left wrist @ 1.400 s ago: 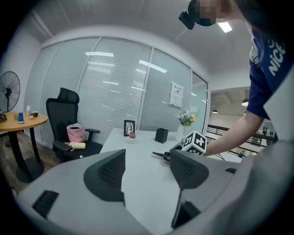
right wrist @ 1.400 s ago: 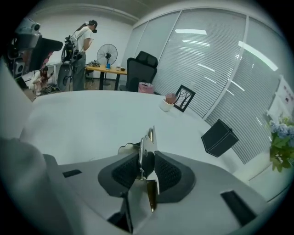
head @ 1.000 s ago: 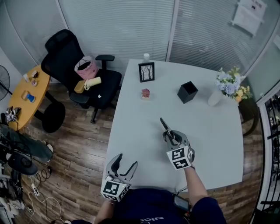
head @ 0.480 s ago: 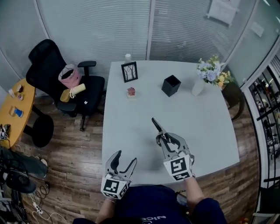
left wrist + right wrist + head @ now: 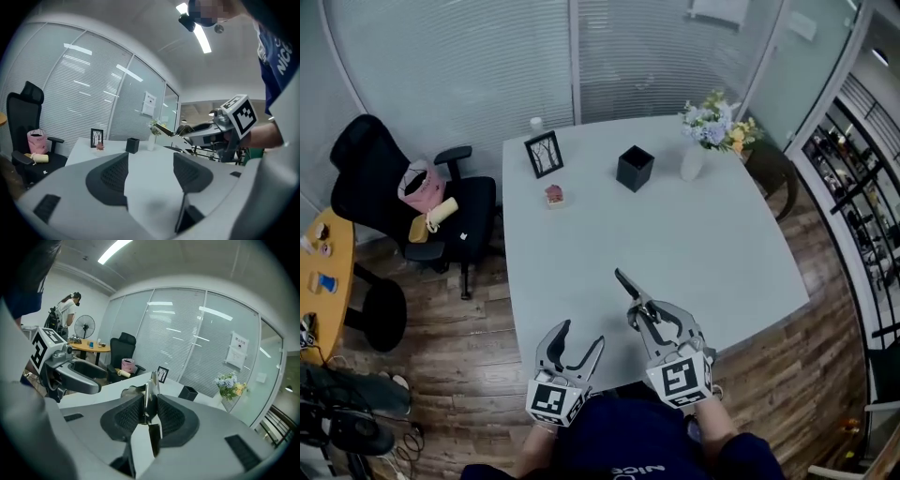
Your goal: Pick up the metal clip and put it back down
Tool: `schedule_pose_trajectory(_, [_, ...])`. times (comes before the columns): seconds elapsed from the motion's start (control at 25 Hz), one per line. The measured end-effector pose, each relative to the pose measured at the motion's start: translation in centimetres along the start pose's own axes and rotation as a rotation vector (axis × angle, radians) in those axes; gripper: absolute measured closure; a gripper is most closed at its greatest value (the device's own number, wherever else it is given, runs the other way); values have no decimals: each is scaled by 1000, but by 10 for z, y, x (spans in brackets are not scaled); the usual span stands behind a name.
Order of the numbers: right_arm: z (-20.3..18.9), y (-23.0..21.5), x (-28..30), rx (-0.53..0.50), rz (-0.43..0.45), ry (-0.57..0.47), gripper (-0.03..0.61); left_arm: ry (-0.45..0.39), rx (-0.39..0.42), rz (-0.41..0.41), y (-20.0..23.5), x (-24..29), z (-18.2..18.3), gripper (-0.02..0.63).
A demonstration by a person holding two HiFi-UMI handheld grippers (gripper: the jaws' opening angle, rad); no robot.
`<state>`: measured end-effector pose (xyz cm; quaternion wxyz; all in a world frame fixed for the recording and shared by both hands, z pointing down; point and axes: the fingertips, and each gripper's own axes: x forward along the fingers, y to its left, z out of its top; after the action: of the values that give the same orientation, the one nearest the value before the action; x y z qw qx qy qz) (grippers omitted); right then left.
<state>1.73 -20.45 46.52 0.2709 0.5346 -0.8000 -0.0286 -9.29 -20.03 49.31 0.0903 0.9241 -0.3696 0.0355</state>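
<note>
Two grippers, lower centre: right gripper (image 5: pixel 649 313) pinches one slim silver metal clip (image 5: pixel 627 282), higher than before; left gripper (image 5: pixel 579 337) gapes.

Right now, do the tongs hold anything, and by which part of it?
The right tongs pinch the clip by its near end; the far end sticks out ahead. The left tongs are open and empty.

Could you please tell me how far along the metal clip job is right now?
Done: the pick-up; the right tongs are shut on the metal clip, above the table. In hand: the clip, held aloft. Left: setting it back down and releasing. The left tongs are open and empty.
</note>
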Motion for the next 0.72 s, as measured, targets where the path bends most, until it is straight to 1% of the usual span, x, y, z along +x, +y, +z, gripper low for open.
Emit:
schedule_pose_trajectory(0.24, [-12,2,-22,22,-65,35,474,22,-4,-94,-21,7,-2,324])
schedule_pose_trajectory(0.44, [-31,-11,-38,21,-137,86,474,38,27,-173,-43,7,-6,324])
schedule_pose_trajectory(0.52, [-40,-20,-43,9,-164,105,474,49,23,-186,-47,12,-10,324])
schedule_pose_trajectory(0.64, [-60,-35,-49,-43,-201,155,474,75,-6,-190,-54,21,-18,324])
schedule_pose_trajectory(0.72, [-73,-47,-53,-63,-216,180,474,80,3,-199,-63,27,-19,324])
